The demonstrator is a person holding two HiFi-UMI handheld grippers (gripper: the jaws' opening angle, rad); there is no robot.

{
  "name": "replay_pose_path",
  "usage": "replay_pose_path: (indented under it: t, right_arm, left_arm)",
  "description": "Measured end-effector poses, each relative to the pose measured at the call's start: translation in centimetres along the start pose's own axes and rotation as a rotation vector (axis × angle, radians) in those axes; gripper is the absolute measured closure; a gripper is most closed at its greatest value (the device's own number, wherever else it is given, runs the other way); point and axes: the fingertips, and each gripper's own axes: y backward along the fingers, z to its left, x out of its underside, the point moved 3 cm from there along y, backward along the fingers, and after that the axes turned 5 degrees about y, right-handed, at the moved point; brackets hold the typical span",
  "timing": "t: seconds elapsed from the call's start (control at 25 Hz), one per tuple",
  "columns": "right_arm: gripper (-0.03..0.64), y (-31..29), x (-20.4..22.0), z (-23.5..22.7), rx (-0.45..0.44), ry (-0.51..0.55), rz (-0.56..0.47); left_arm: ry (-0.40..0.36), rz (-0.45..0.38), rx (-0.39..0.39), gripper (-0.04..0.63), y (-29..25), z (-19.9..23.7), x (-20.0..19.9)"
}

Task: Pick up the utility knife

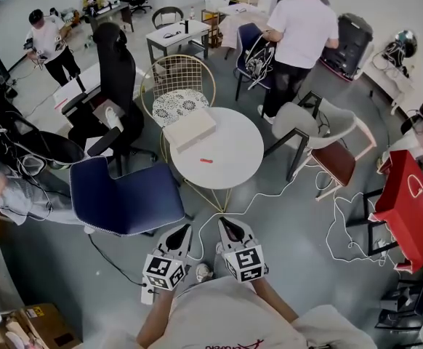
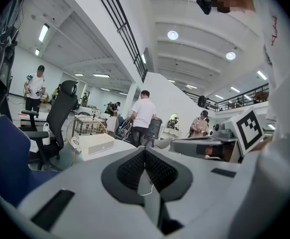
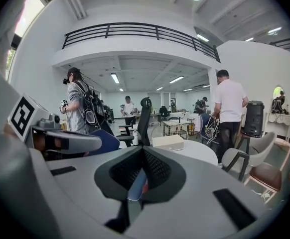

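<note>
Left claw point(image 1: 185, 229), right claw point(image 1: 223, 222): both closed, empty; one utility knife point(image 1: 206, 160) on one round table point(image 1: 230, 140).

two tongs, the left tongs point(image 1: 180, 233) and the right tongs point(image 1: 228, 228), each with one marker cube. one round white desk point(image 1: 237, 162), carrying one red utility knife point(image 1: 206, 161) and one white box point(image 1: 190, 129). four chairs stand round it: one blue chair point(image 1: 128, 198), one black office chair point(image 1: 117, 78), one gold wire chair point(image 1: 176, 86) and one grey chair point(image 1: 309, 126) with a brown seat. one more dark blue chair point(image 1: 249, 46) stands farther back. one red bag point(image 1: 408, 198) at the right. at least five other people, one of them a standing person in a white shirt point(image 1: 302, 27).
</note>
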Motion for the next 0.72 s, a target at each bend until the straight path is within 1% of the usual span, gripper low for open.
replay_pose_path:
  t: [0.16, 0.36, 0.48, 0.72]
  right_arm:
    - [0.6, -1.1, 0.2, -0.6, -0.006, -0.01, 0.0]
    - [0.6, -3.8, -0.8, -1.5, -0.031, -0.004, -0.005]
    - [0.6, -5.9, -1.3, -2.4, -0.042, -0.002, -0.007]
    - [0.6, -10.5, -2.9, -5.8, -0.047, -0.013, -0.013]
  left_arm:
    - [0.0, -0.001, -0.01, 0.583, -0.7, 0.7, -0.1]
    - [0.003, -0.007, -0.032, 0.583, -2.4, 2.5, -1.2]
    - [0.003, -0.007, -0.038, 0.583, -4.0, 3.8, -1.9]
    - [-0.002, -0.002, -0.037, 0.583, -8.8, 6.3, -4.3]
